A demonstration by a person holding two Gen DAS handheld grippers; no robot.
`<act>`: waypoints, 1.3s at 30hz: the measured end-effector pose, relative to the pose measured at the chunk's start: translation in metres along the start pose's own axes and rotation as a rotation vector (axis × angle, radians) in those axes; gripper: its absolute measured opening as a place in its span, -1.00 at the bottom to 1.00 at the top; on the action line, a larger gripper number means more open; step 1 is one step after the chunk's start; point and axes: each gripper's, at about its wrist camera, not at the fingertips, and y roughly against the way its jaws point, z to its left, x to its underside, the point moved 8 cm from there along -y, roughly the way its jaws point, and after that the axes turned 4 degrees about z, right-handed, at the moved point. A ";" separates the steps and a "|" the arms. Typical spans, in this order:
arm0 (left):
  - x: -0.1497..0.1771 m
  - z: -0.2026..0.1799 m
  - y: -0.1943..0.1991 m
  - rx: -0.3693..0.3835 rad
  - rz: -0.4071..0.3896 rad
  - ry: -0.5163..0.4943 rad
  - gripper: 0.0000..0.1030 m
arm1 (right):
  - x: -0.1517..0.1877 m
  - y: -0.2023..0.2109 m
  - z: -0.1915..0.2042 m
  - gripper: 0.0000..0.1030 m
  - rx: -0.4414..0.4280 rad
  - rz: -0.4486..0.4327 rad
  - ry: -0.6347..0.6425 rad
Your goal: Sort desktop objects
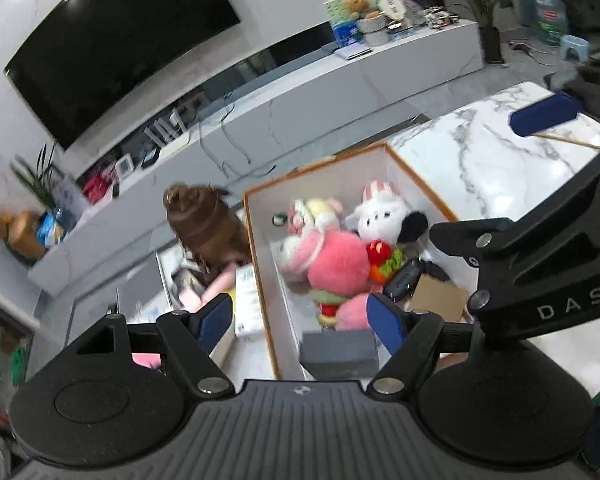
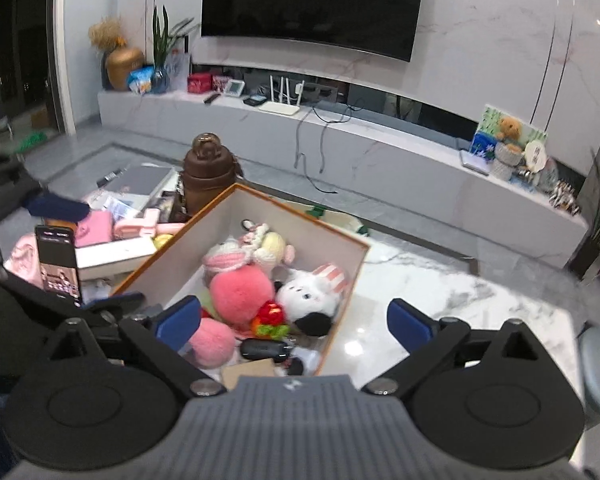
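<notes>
Both grippers hang above a marble table (image 2: 440, 280) with their blue pads spread wide and nothing between them: the left gripper (image 1: 300, 318) points down over the near end of an open box (image 1: 260, 264), and the right gripper (image 2: 294, 320) sits over the same box (image 2: 172, 256) from the other side. Furthest left in the right wrist view, a phone (image 2: 58, 264) with a lit screen stands upright on a black mount, just beside the box's outer wall. Behind it lies a clutter of pink items (image 2: 100, 228) and papers, and a brown bottle (image 2: 208, 172) stands upright close to the box's far corner. Inside the box, a pale crocheted doll (image 2: 260, 244) lies toward the far wall, a pink fluffy plush (image 2: 240, 292) fills the middle, a white plush with a striped cap (image 2: 312, 292) lies to its right, and a small red and green toy (image 2: 270, 318) sits between them. Nearer the camera lie a black car key (image 2: 264, 348) and a piece of brown cardboard (image 2: 248, 370). Right of the box the marble is bare and glossy. Behind everything, a long white cabinet (image 2: 380, 152) runs under a wall television (image 2: 312, 4).
</notes>
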 end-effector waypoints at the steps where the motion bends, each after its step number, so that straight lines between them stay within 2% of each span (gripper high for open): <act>1: 0.004 -0.002 -0.004 -0.002 0.002 0.010 0.69 | 0.005 -0.004 0.001 0.94 0.005 -0.001 -0.004; 5: 0.021 -0.004 -0.018 0.013 0.013 0.075 0.69 | 0.023 -0.019 0.005 0.94 0.025 0.007 -0.045; 10: 0.034 0.000 -0.029 0.061 -0.004 0.214 0.71 | 0.030 -0.032 0.005 0.95 0.027 -0.009 -0.089; 13: 0.035 0.006 -0.035 0.073 -0.023 0.292 0.84 | 0.031 -0.038 0.002 0.98 0.038 -0.028 -0.122; 14: 0.036 0.007 -0.038 0.073 -0.013 0.308 0.95 | 0.030 -0.040 0.002 0.98 0.045 -0.034 -0.120; 15: 0.037 0.008 -0.043 0.064 0.008 0.318 0.98 | 0.029 -0.042 0.003 0.98 0.051 -0.039 -0.115; 17: 0.035 0.007 -0.046 0.054 0.033 0.314 0.98 | 0.027 -0.047 0.005 0.98 0.063 -0.048 -0.109; 23: 0.033 -0.007 -0.050 0.079 0.029 0.286 0.98 | 0.031 -0.053 0.006 0.98 0.054 -0.063 -0.137; 31: 0.035 -0.011 -0.063 0.058 0.058 0.294 0.98 | 0.044 -0.067 0.002 0.98 0.088 -0.012 -0.252; 35: 0.031 -0.013 -0.065 0.048 0.061 0.309 0.98 | 0.045 -0.071 -0.004 0.98 0.077 -0.007 -0.270; 39: 0.026 -0.017 -0.071 0.069 0.078 0.331 0.98 | 0.045 -0.073 -0.013 0.98 0.078 0.003 -0.270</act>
